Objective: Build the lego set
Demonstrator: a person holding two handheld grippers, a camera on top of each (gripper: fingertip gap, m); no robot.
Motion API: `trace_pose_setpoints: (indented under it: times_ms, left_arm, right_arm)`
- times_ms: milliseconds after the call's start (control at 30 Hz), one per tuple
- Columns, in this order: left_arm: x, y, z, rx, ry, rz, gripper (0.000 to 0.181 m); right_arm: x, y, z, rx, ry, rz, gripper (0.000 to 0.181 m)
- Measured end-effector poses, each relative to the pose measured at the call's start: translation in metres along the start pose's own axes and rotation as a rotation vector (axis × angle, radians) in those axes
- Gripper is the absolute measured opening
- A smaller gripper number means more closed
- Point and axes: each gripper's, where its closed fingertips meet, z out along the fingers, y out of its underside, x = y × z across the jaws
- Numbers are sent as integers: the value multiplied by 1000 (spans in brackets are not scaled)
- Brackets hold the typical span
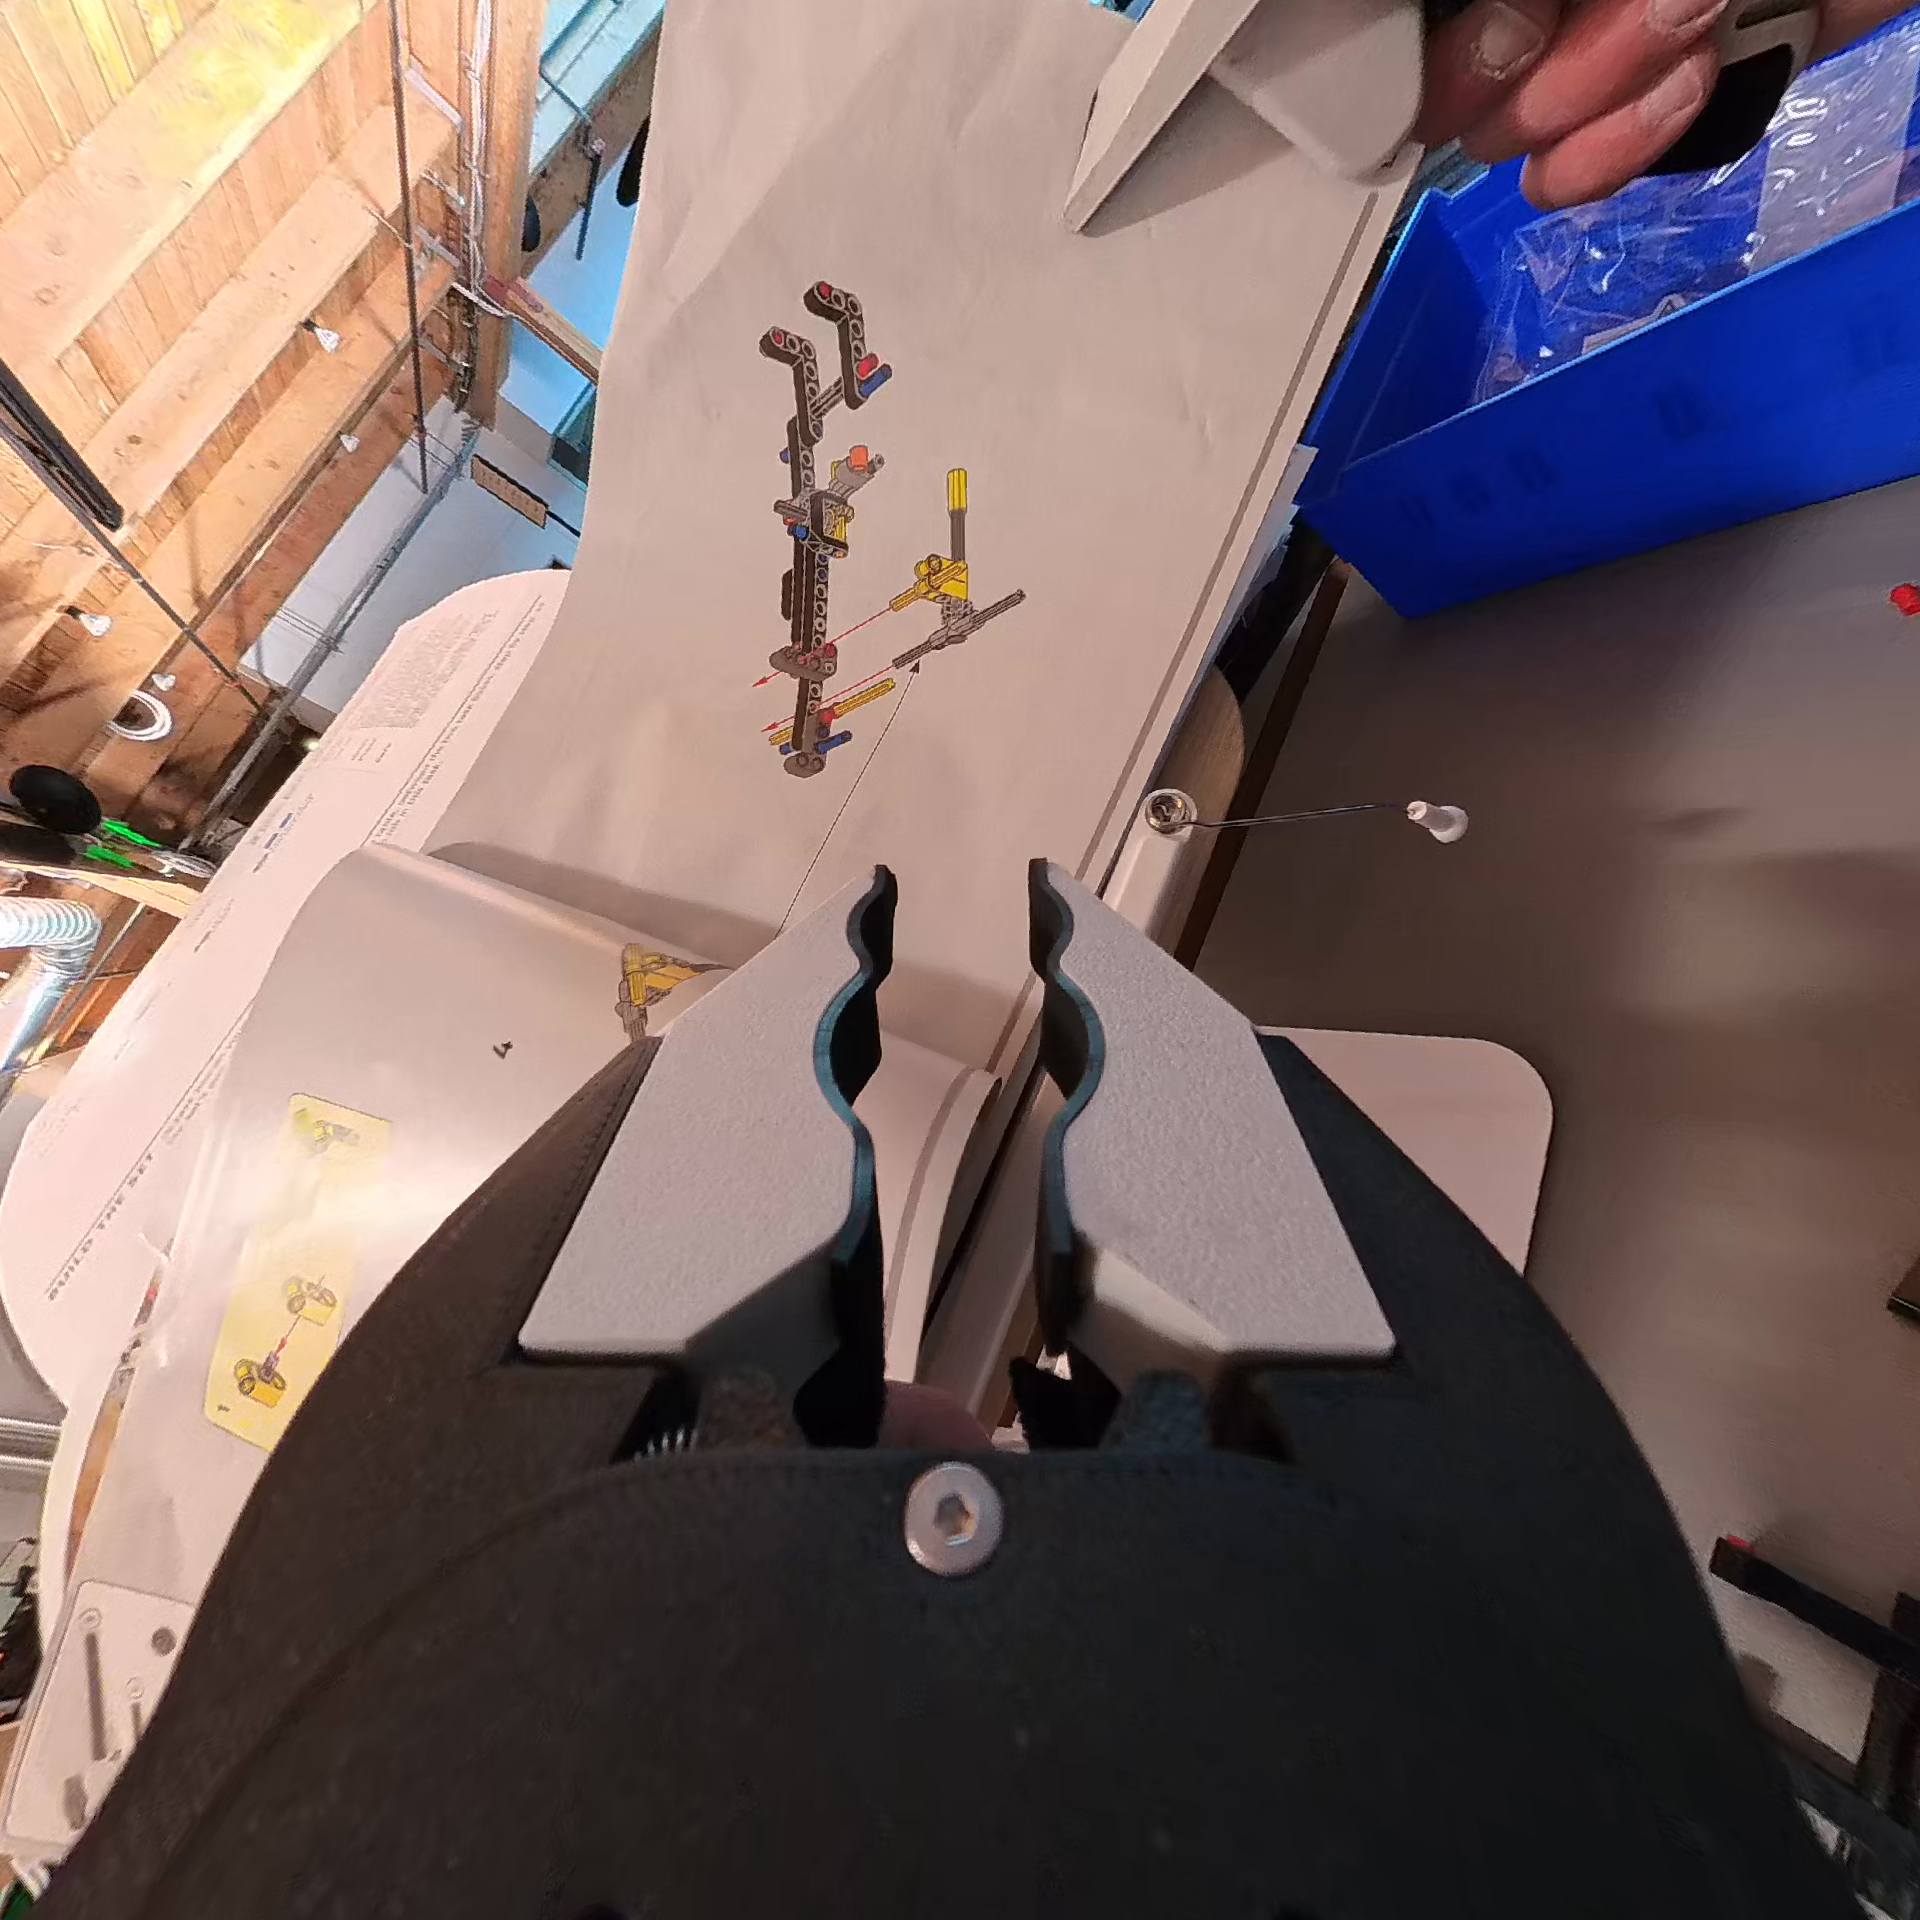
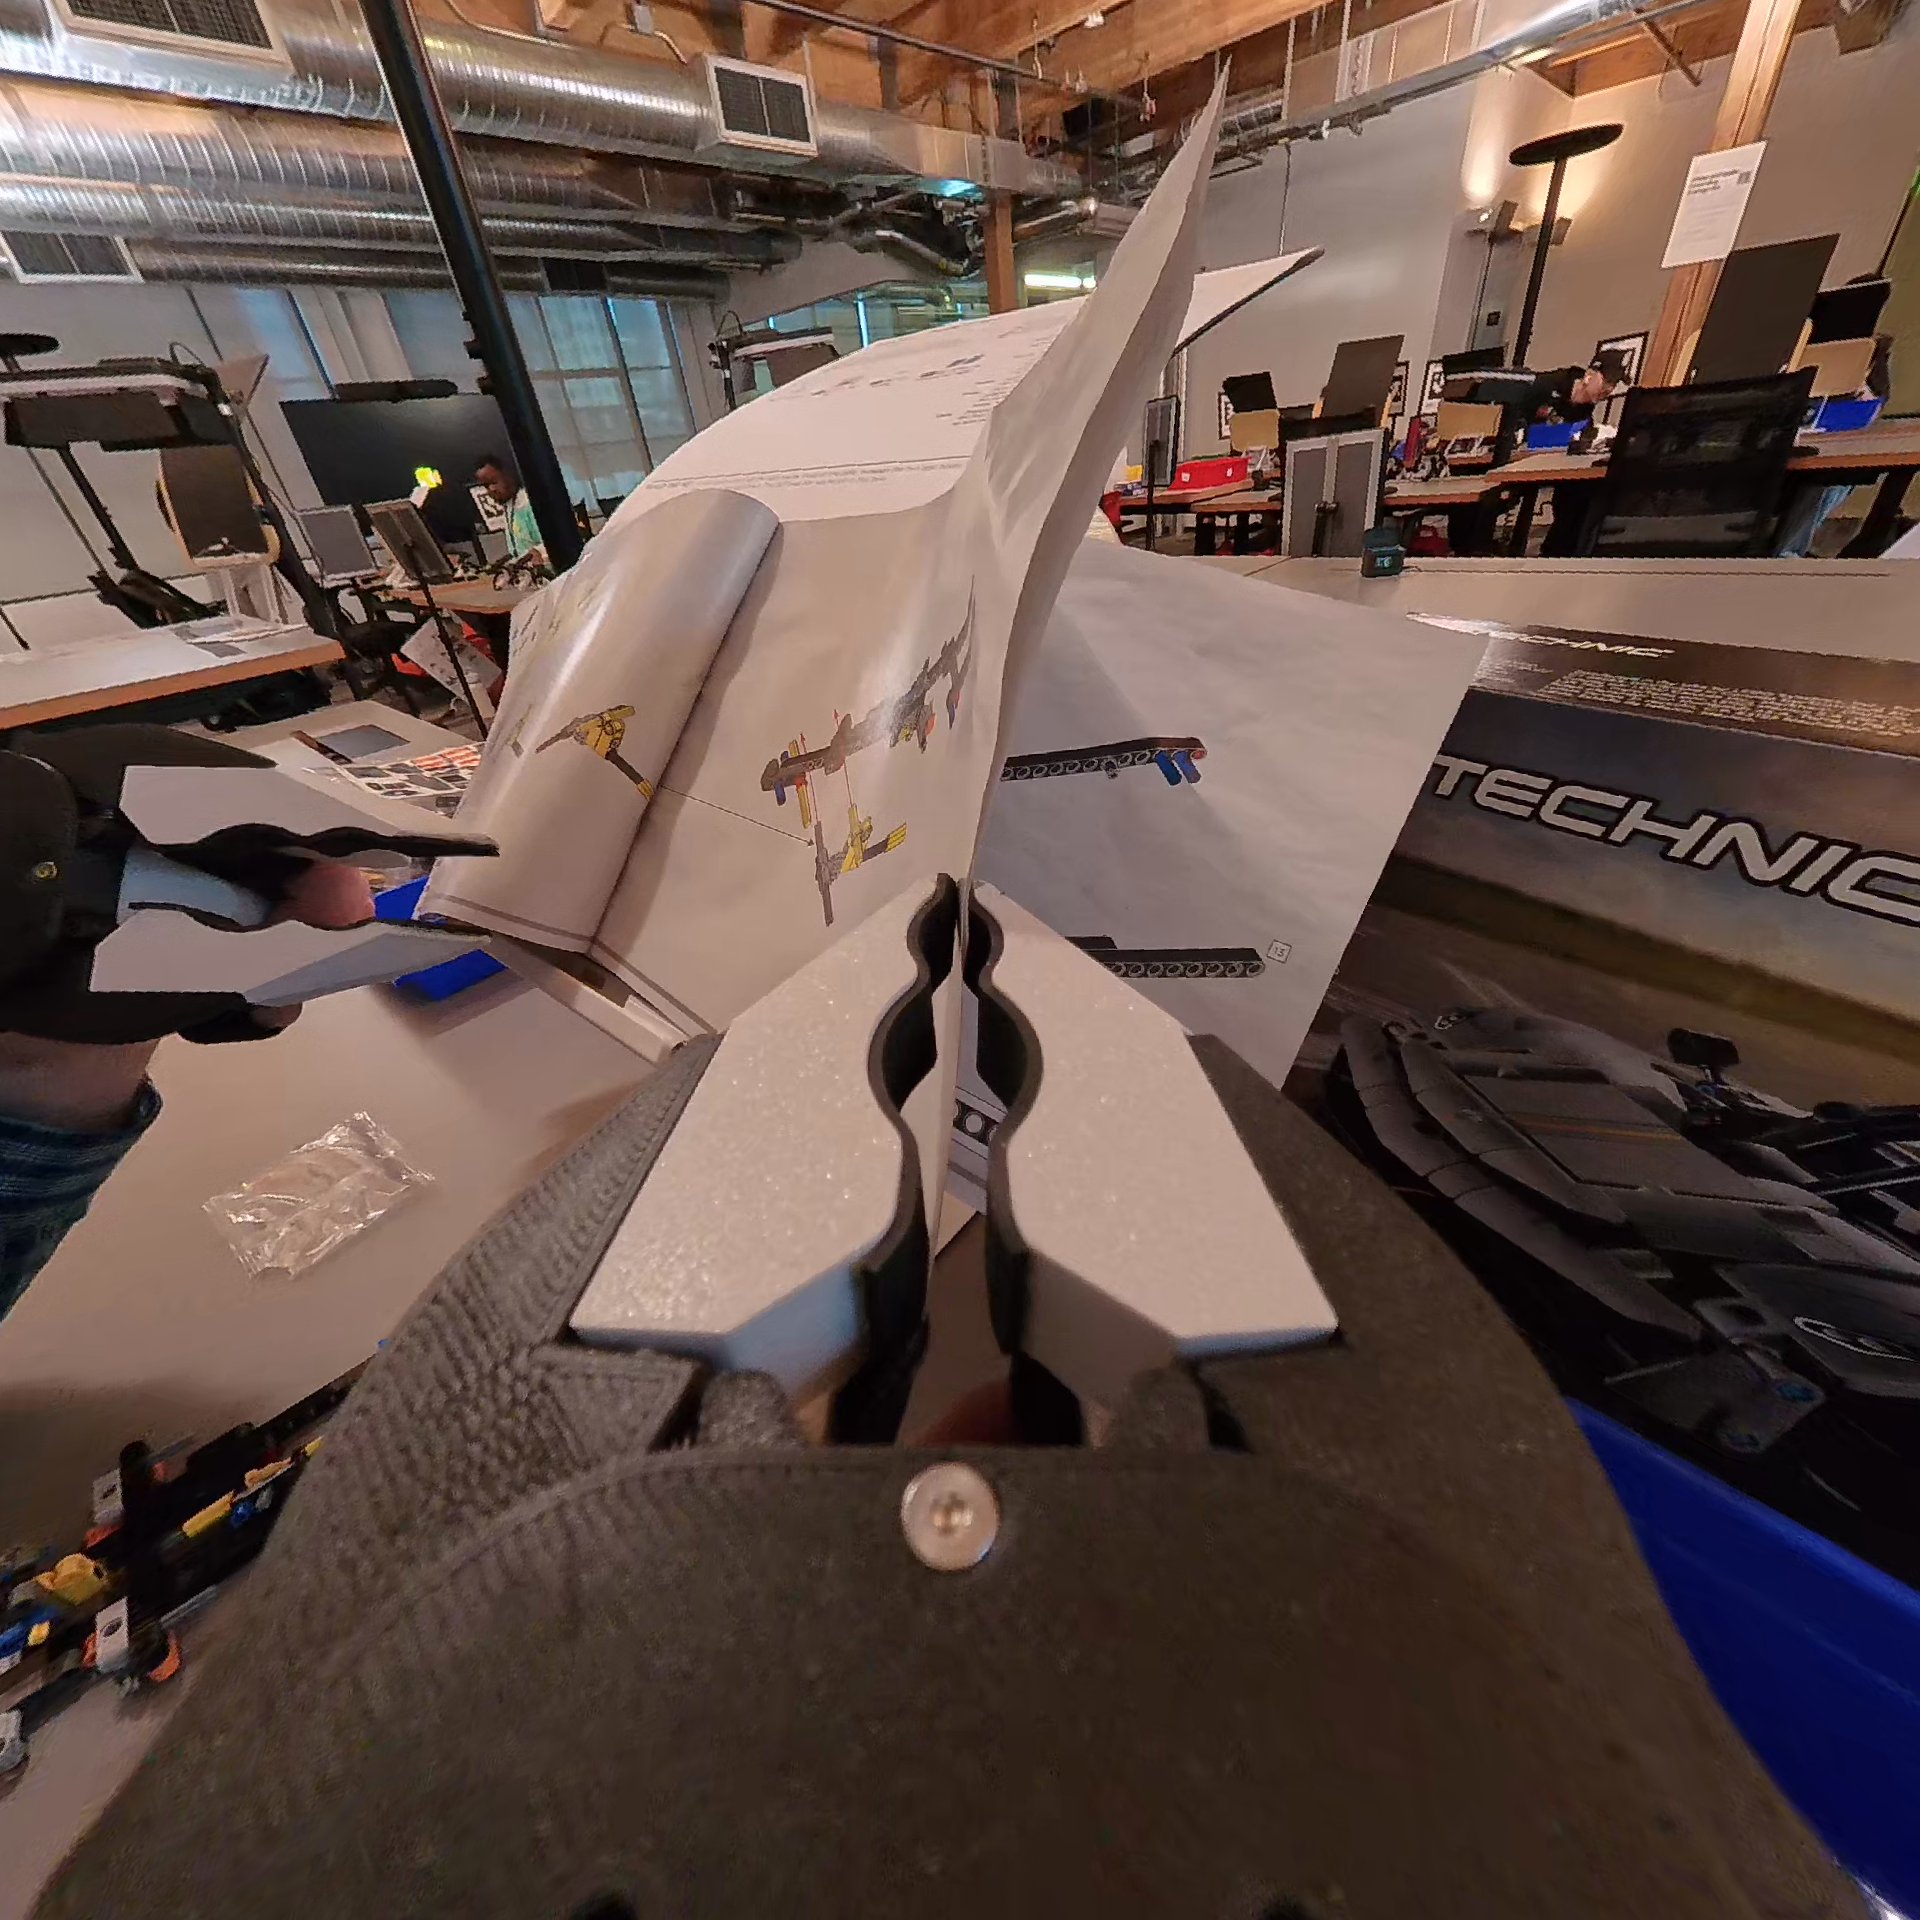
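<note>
The instruction booklet [image 2: 831,644] stands open on the table. My right gripper [image 2: 958,899] is shut on the lower edge of one page [image 2: 1101,416] and holds that page upright. In the left wrist view a finger of the right gripper [image 1: 1174,114] shows at the top of the lifted page [image 1: 935,260]. My left gripper [image 1: 961,894] is open and empty, pointing at the booklet's lower pages. In the right wrist view the left gripper [image 2: 486,894] sits at the booklet's left edge, jaws apart. A partly built lego assembly [image 2: 114,1590] lies at the table's near left.
The lego set box [image 2: 1662,1039] lies to the right of the booklet. A blue bin [image 1: 1610,468] with plastic bags stands beside it. An empty clear bag [image 2: 312,1195] lies on the table. Loose pieces [image 1: 1904,597] lie on the grey tabletop [image 1: 1610,987]. People work at far desks. There is about 20 cm between the tips of the two grippers.
</note>
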Motion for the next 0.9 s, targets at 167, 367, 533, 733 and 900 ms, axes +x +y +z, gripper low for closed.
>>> trace_pose_setpoints:
  times_ms: [167,367,533,733,900]
  left_arm:
    - [-12,0,-10,-4,-27,6,24]
    - [-23,2,-17,-8,-49,5,24]
    - [-20,2,-16,-15,-42,13,24]
    - [-15,-4,-14,-4,-38,21,26]
    - [6,-27,-5,44,-12,15,37]
  right_arm:
    - [-2,-2,-1,4,-4,-2,0]
    - [-4,-3,-1,5,-10,-4,0]
    - [-4,-4,-2,7,-10,-2,0]
    - [-7,-6,-3,13,-25,4,0]
    - [-14,-9,-4,24,-71,39,0]
